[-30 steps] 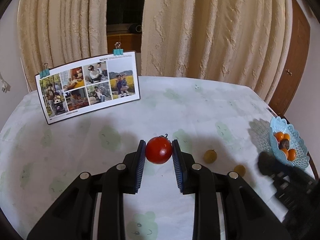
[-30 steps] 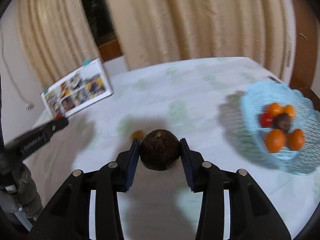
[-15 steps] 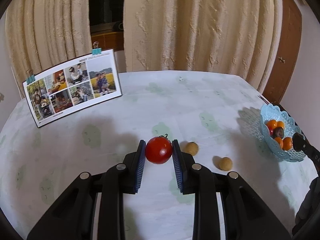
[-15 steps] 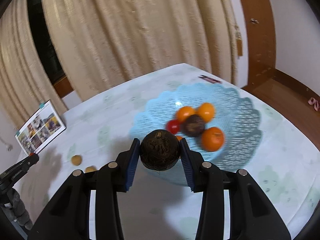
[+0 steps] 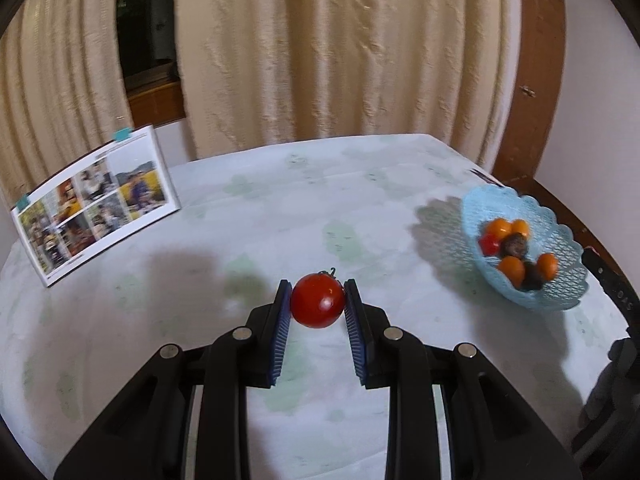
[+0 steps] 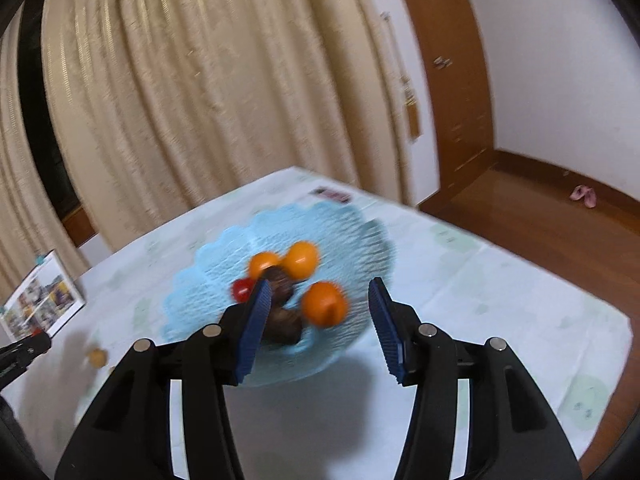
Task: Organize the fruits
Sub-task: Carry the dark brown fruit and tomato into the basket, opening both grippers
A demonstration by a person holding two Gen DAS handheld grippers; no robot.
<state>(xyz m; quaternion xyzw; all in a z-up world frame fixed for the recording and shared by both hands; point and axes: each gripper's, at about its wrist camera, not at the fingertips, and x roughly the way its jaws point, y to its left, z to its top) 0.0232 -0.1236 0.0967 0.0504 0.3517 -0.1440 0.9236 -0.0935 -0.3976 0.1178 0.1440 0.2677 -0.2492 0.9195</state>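
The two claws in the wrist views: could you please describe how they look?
Both the left claw and the right claw match: glossy black plastic linkage arms with round silver pivot pins, ending in flat fingers faced with ribbed blue pads. No cables, markings or sleeves show.

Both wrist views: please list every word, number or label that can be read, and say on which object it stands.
None can be read with certainty.
Photo card: small print along its top and bottom edges, too blurred to read.
Black device at the right edge of the left wrist view: light embossed characters, too small and cut off to read.
Small dark patch on the tablecloth behind the blue basket: blurred, unreadable.
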